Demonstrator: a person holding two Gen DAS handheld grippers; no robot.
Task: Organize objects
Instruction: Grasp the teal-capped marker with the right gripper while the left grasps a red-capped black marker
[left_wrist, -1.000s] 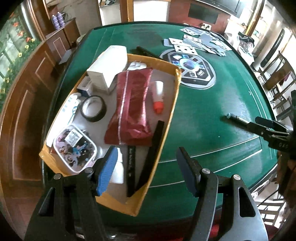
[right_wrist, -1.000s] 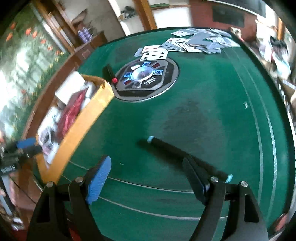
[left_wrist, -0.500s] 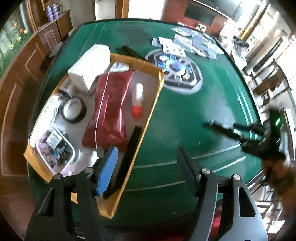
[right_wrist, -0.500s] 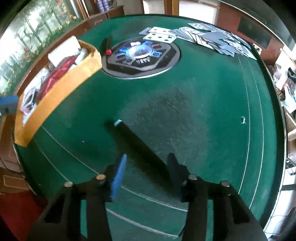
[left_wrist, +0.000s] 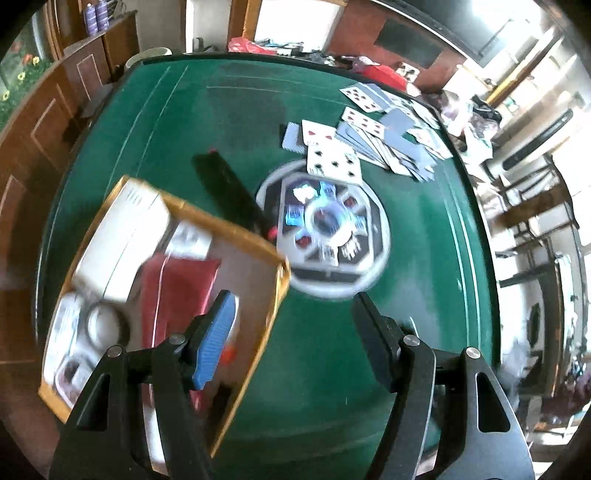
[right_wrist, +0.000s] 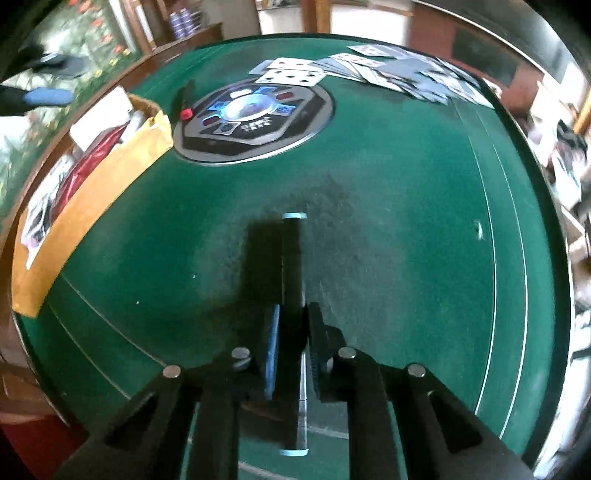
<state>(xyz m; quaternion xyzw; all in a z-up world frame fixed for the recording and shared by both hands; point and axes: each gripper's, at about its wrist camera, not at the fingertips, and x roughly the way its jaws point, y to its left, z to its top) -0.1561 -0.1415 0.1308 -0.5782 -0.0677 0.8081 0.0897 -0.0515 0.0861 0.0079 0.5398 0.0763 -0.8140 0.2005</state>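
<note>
A black pen with pale blue ends (right_wrist: 292, 258) lies along the green table (right_wrist: 406, 221), pointing away from me. My right gripper (right_wrist: 291, 317) is shut on the black pen near its middle. My left gripper (left_wrist: 295, 314) is open and empty, above the right edge of the yellow cardboard box (left_wrist: 273, 310). The box holds a white carton (left_wrist: 118, 240), a red pouch (left_wrist: 173, 295), a tape roll (left_wrist: 103, 325) and other small items. The box also shows at the left of the right wrist view (right_wrist: 92, 199). A second black pen with a red tip (left_wrist: 236, 195) lies on the table beyond the box.
A round control panel (left_wrist: 325, 229) is set in the table's middle. Playing cards (left_wrist: 376, 136) are spread at the far side. Wooden cabinets (left_wrist: 55, 103) stand to the left, chairs and clutter to the right.
My right gripper closed from wide open onto the black pen, which now points straight ahead. My left gripper moved forward and right from over the box toward the table's middle.
</note>
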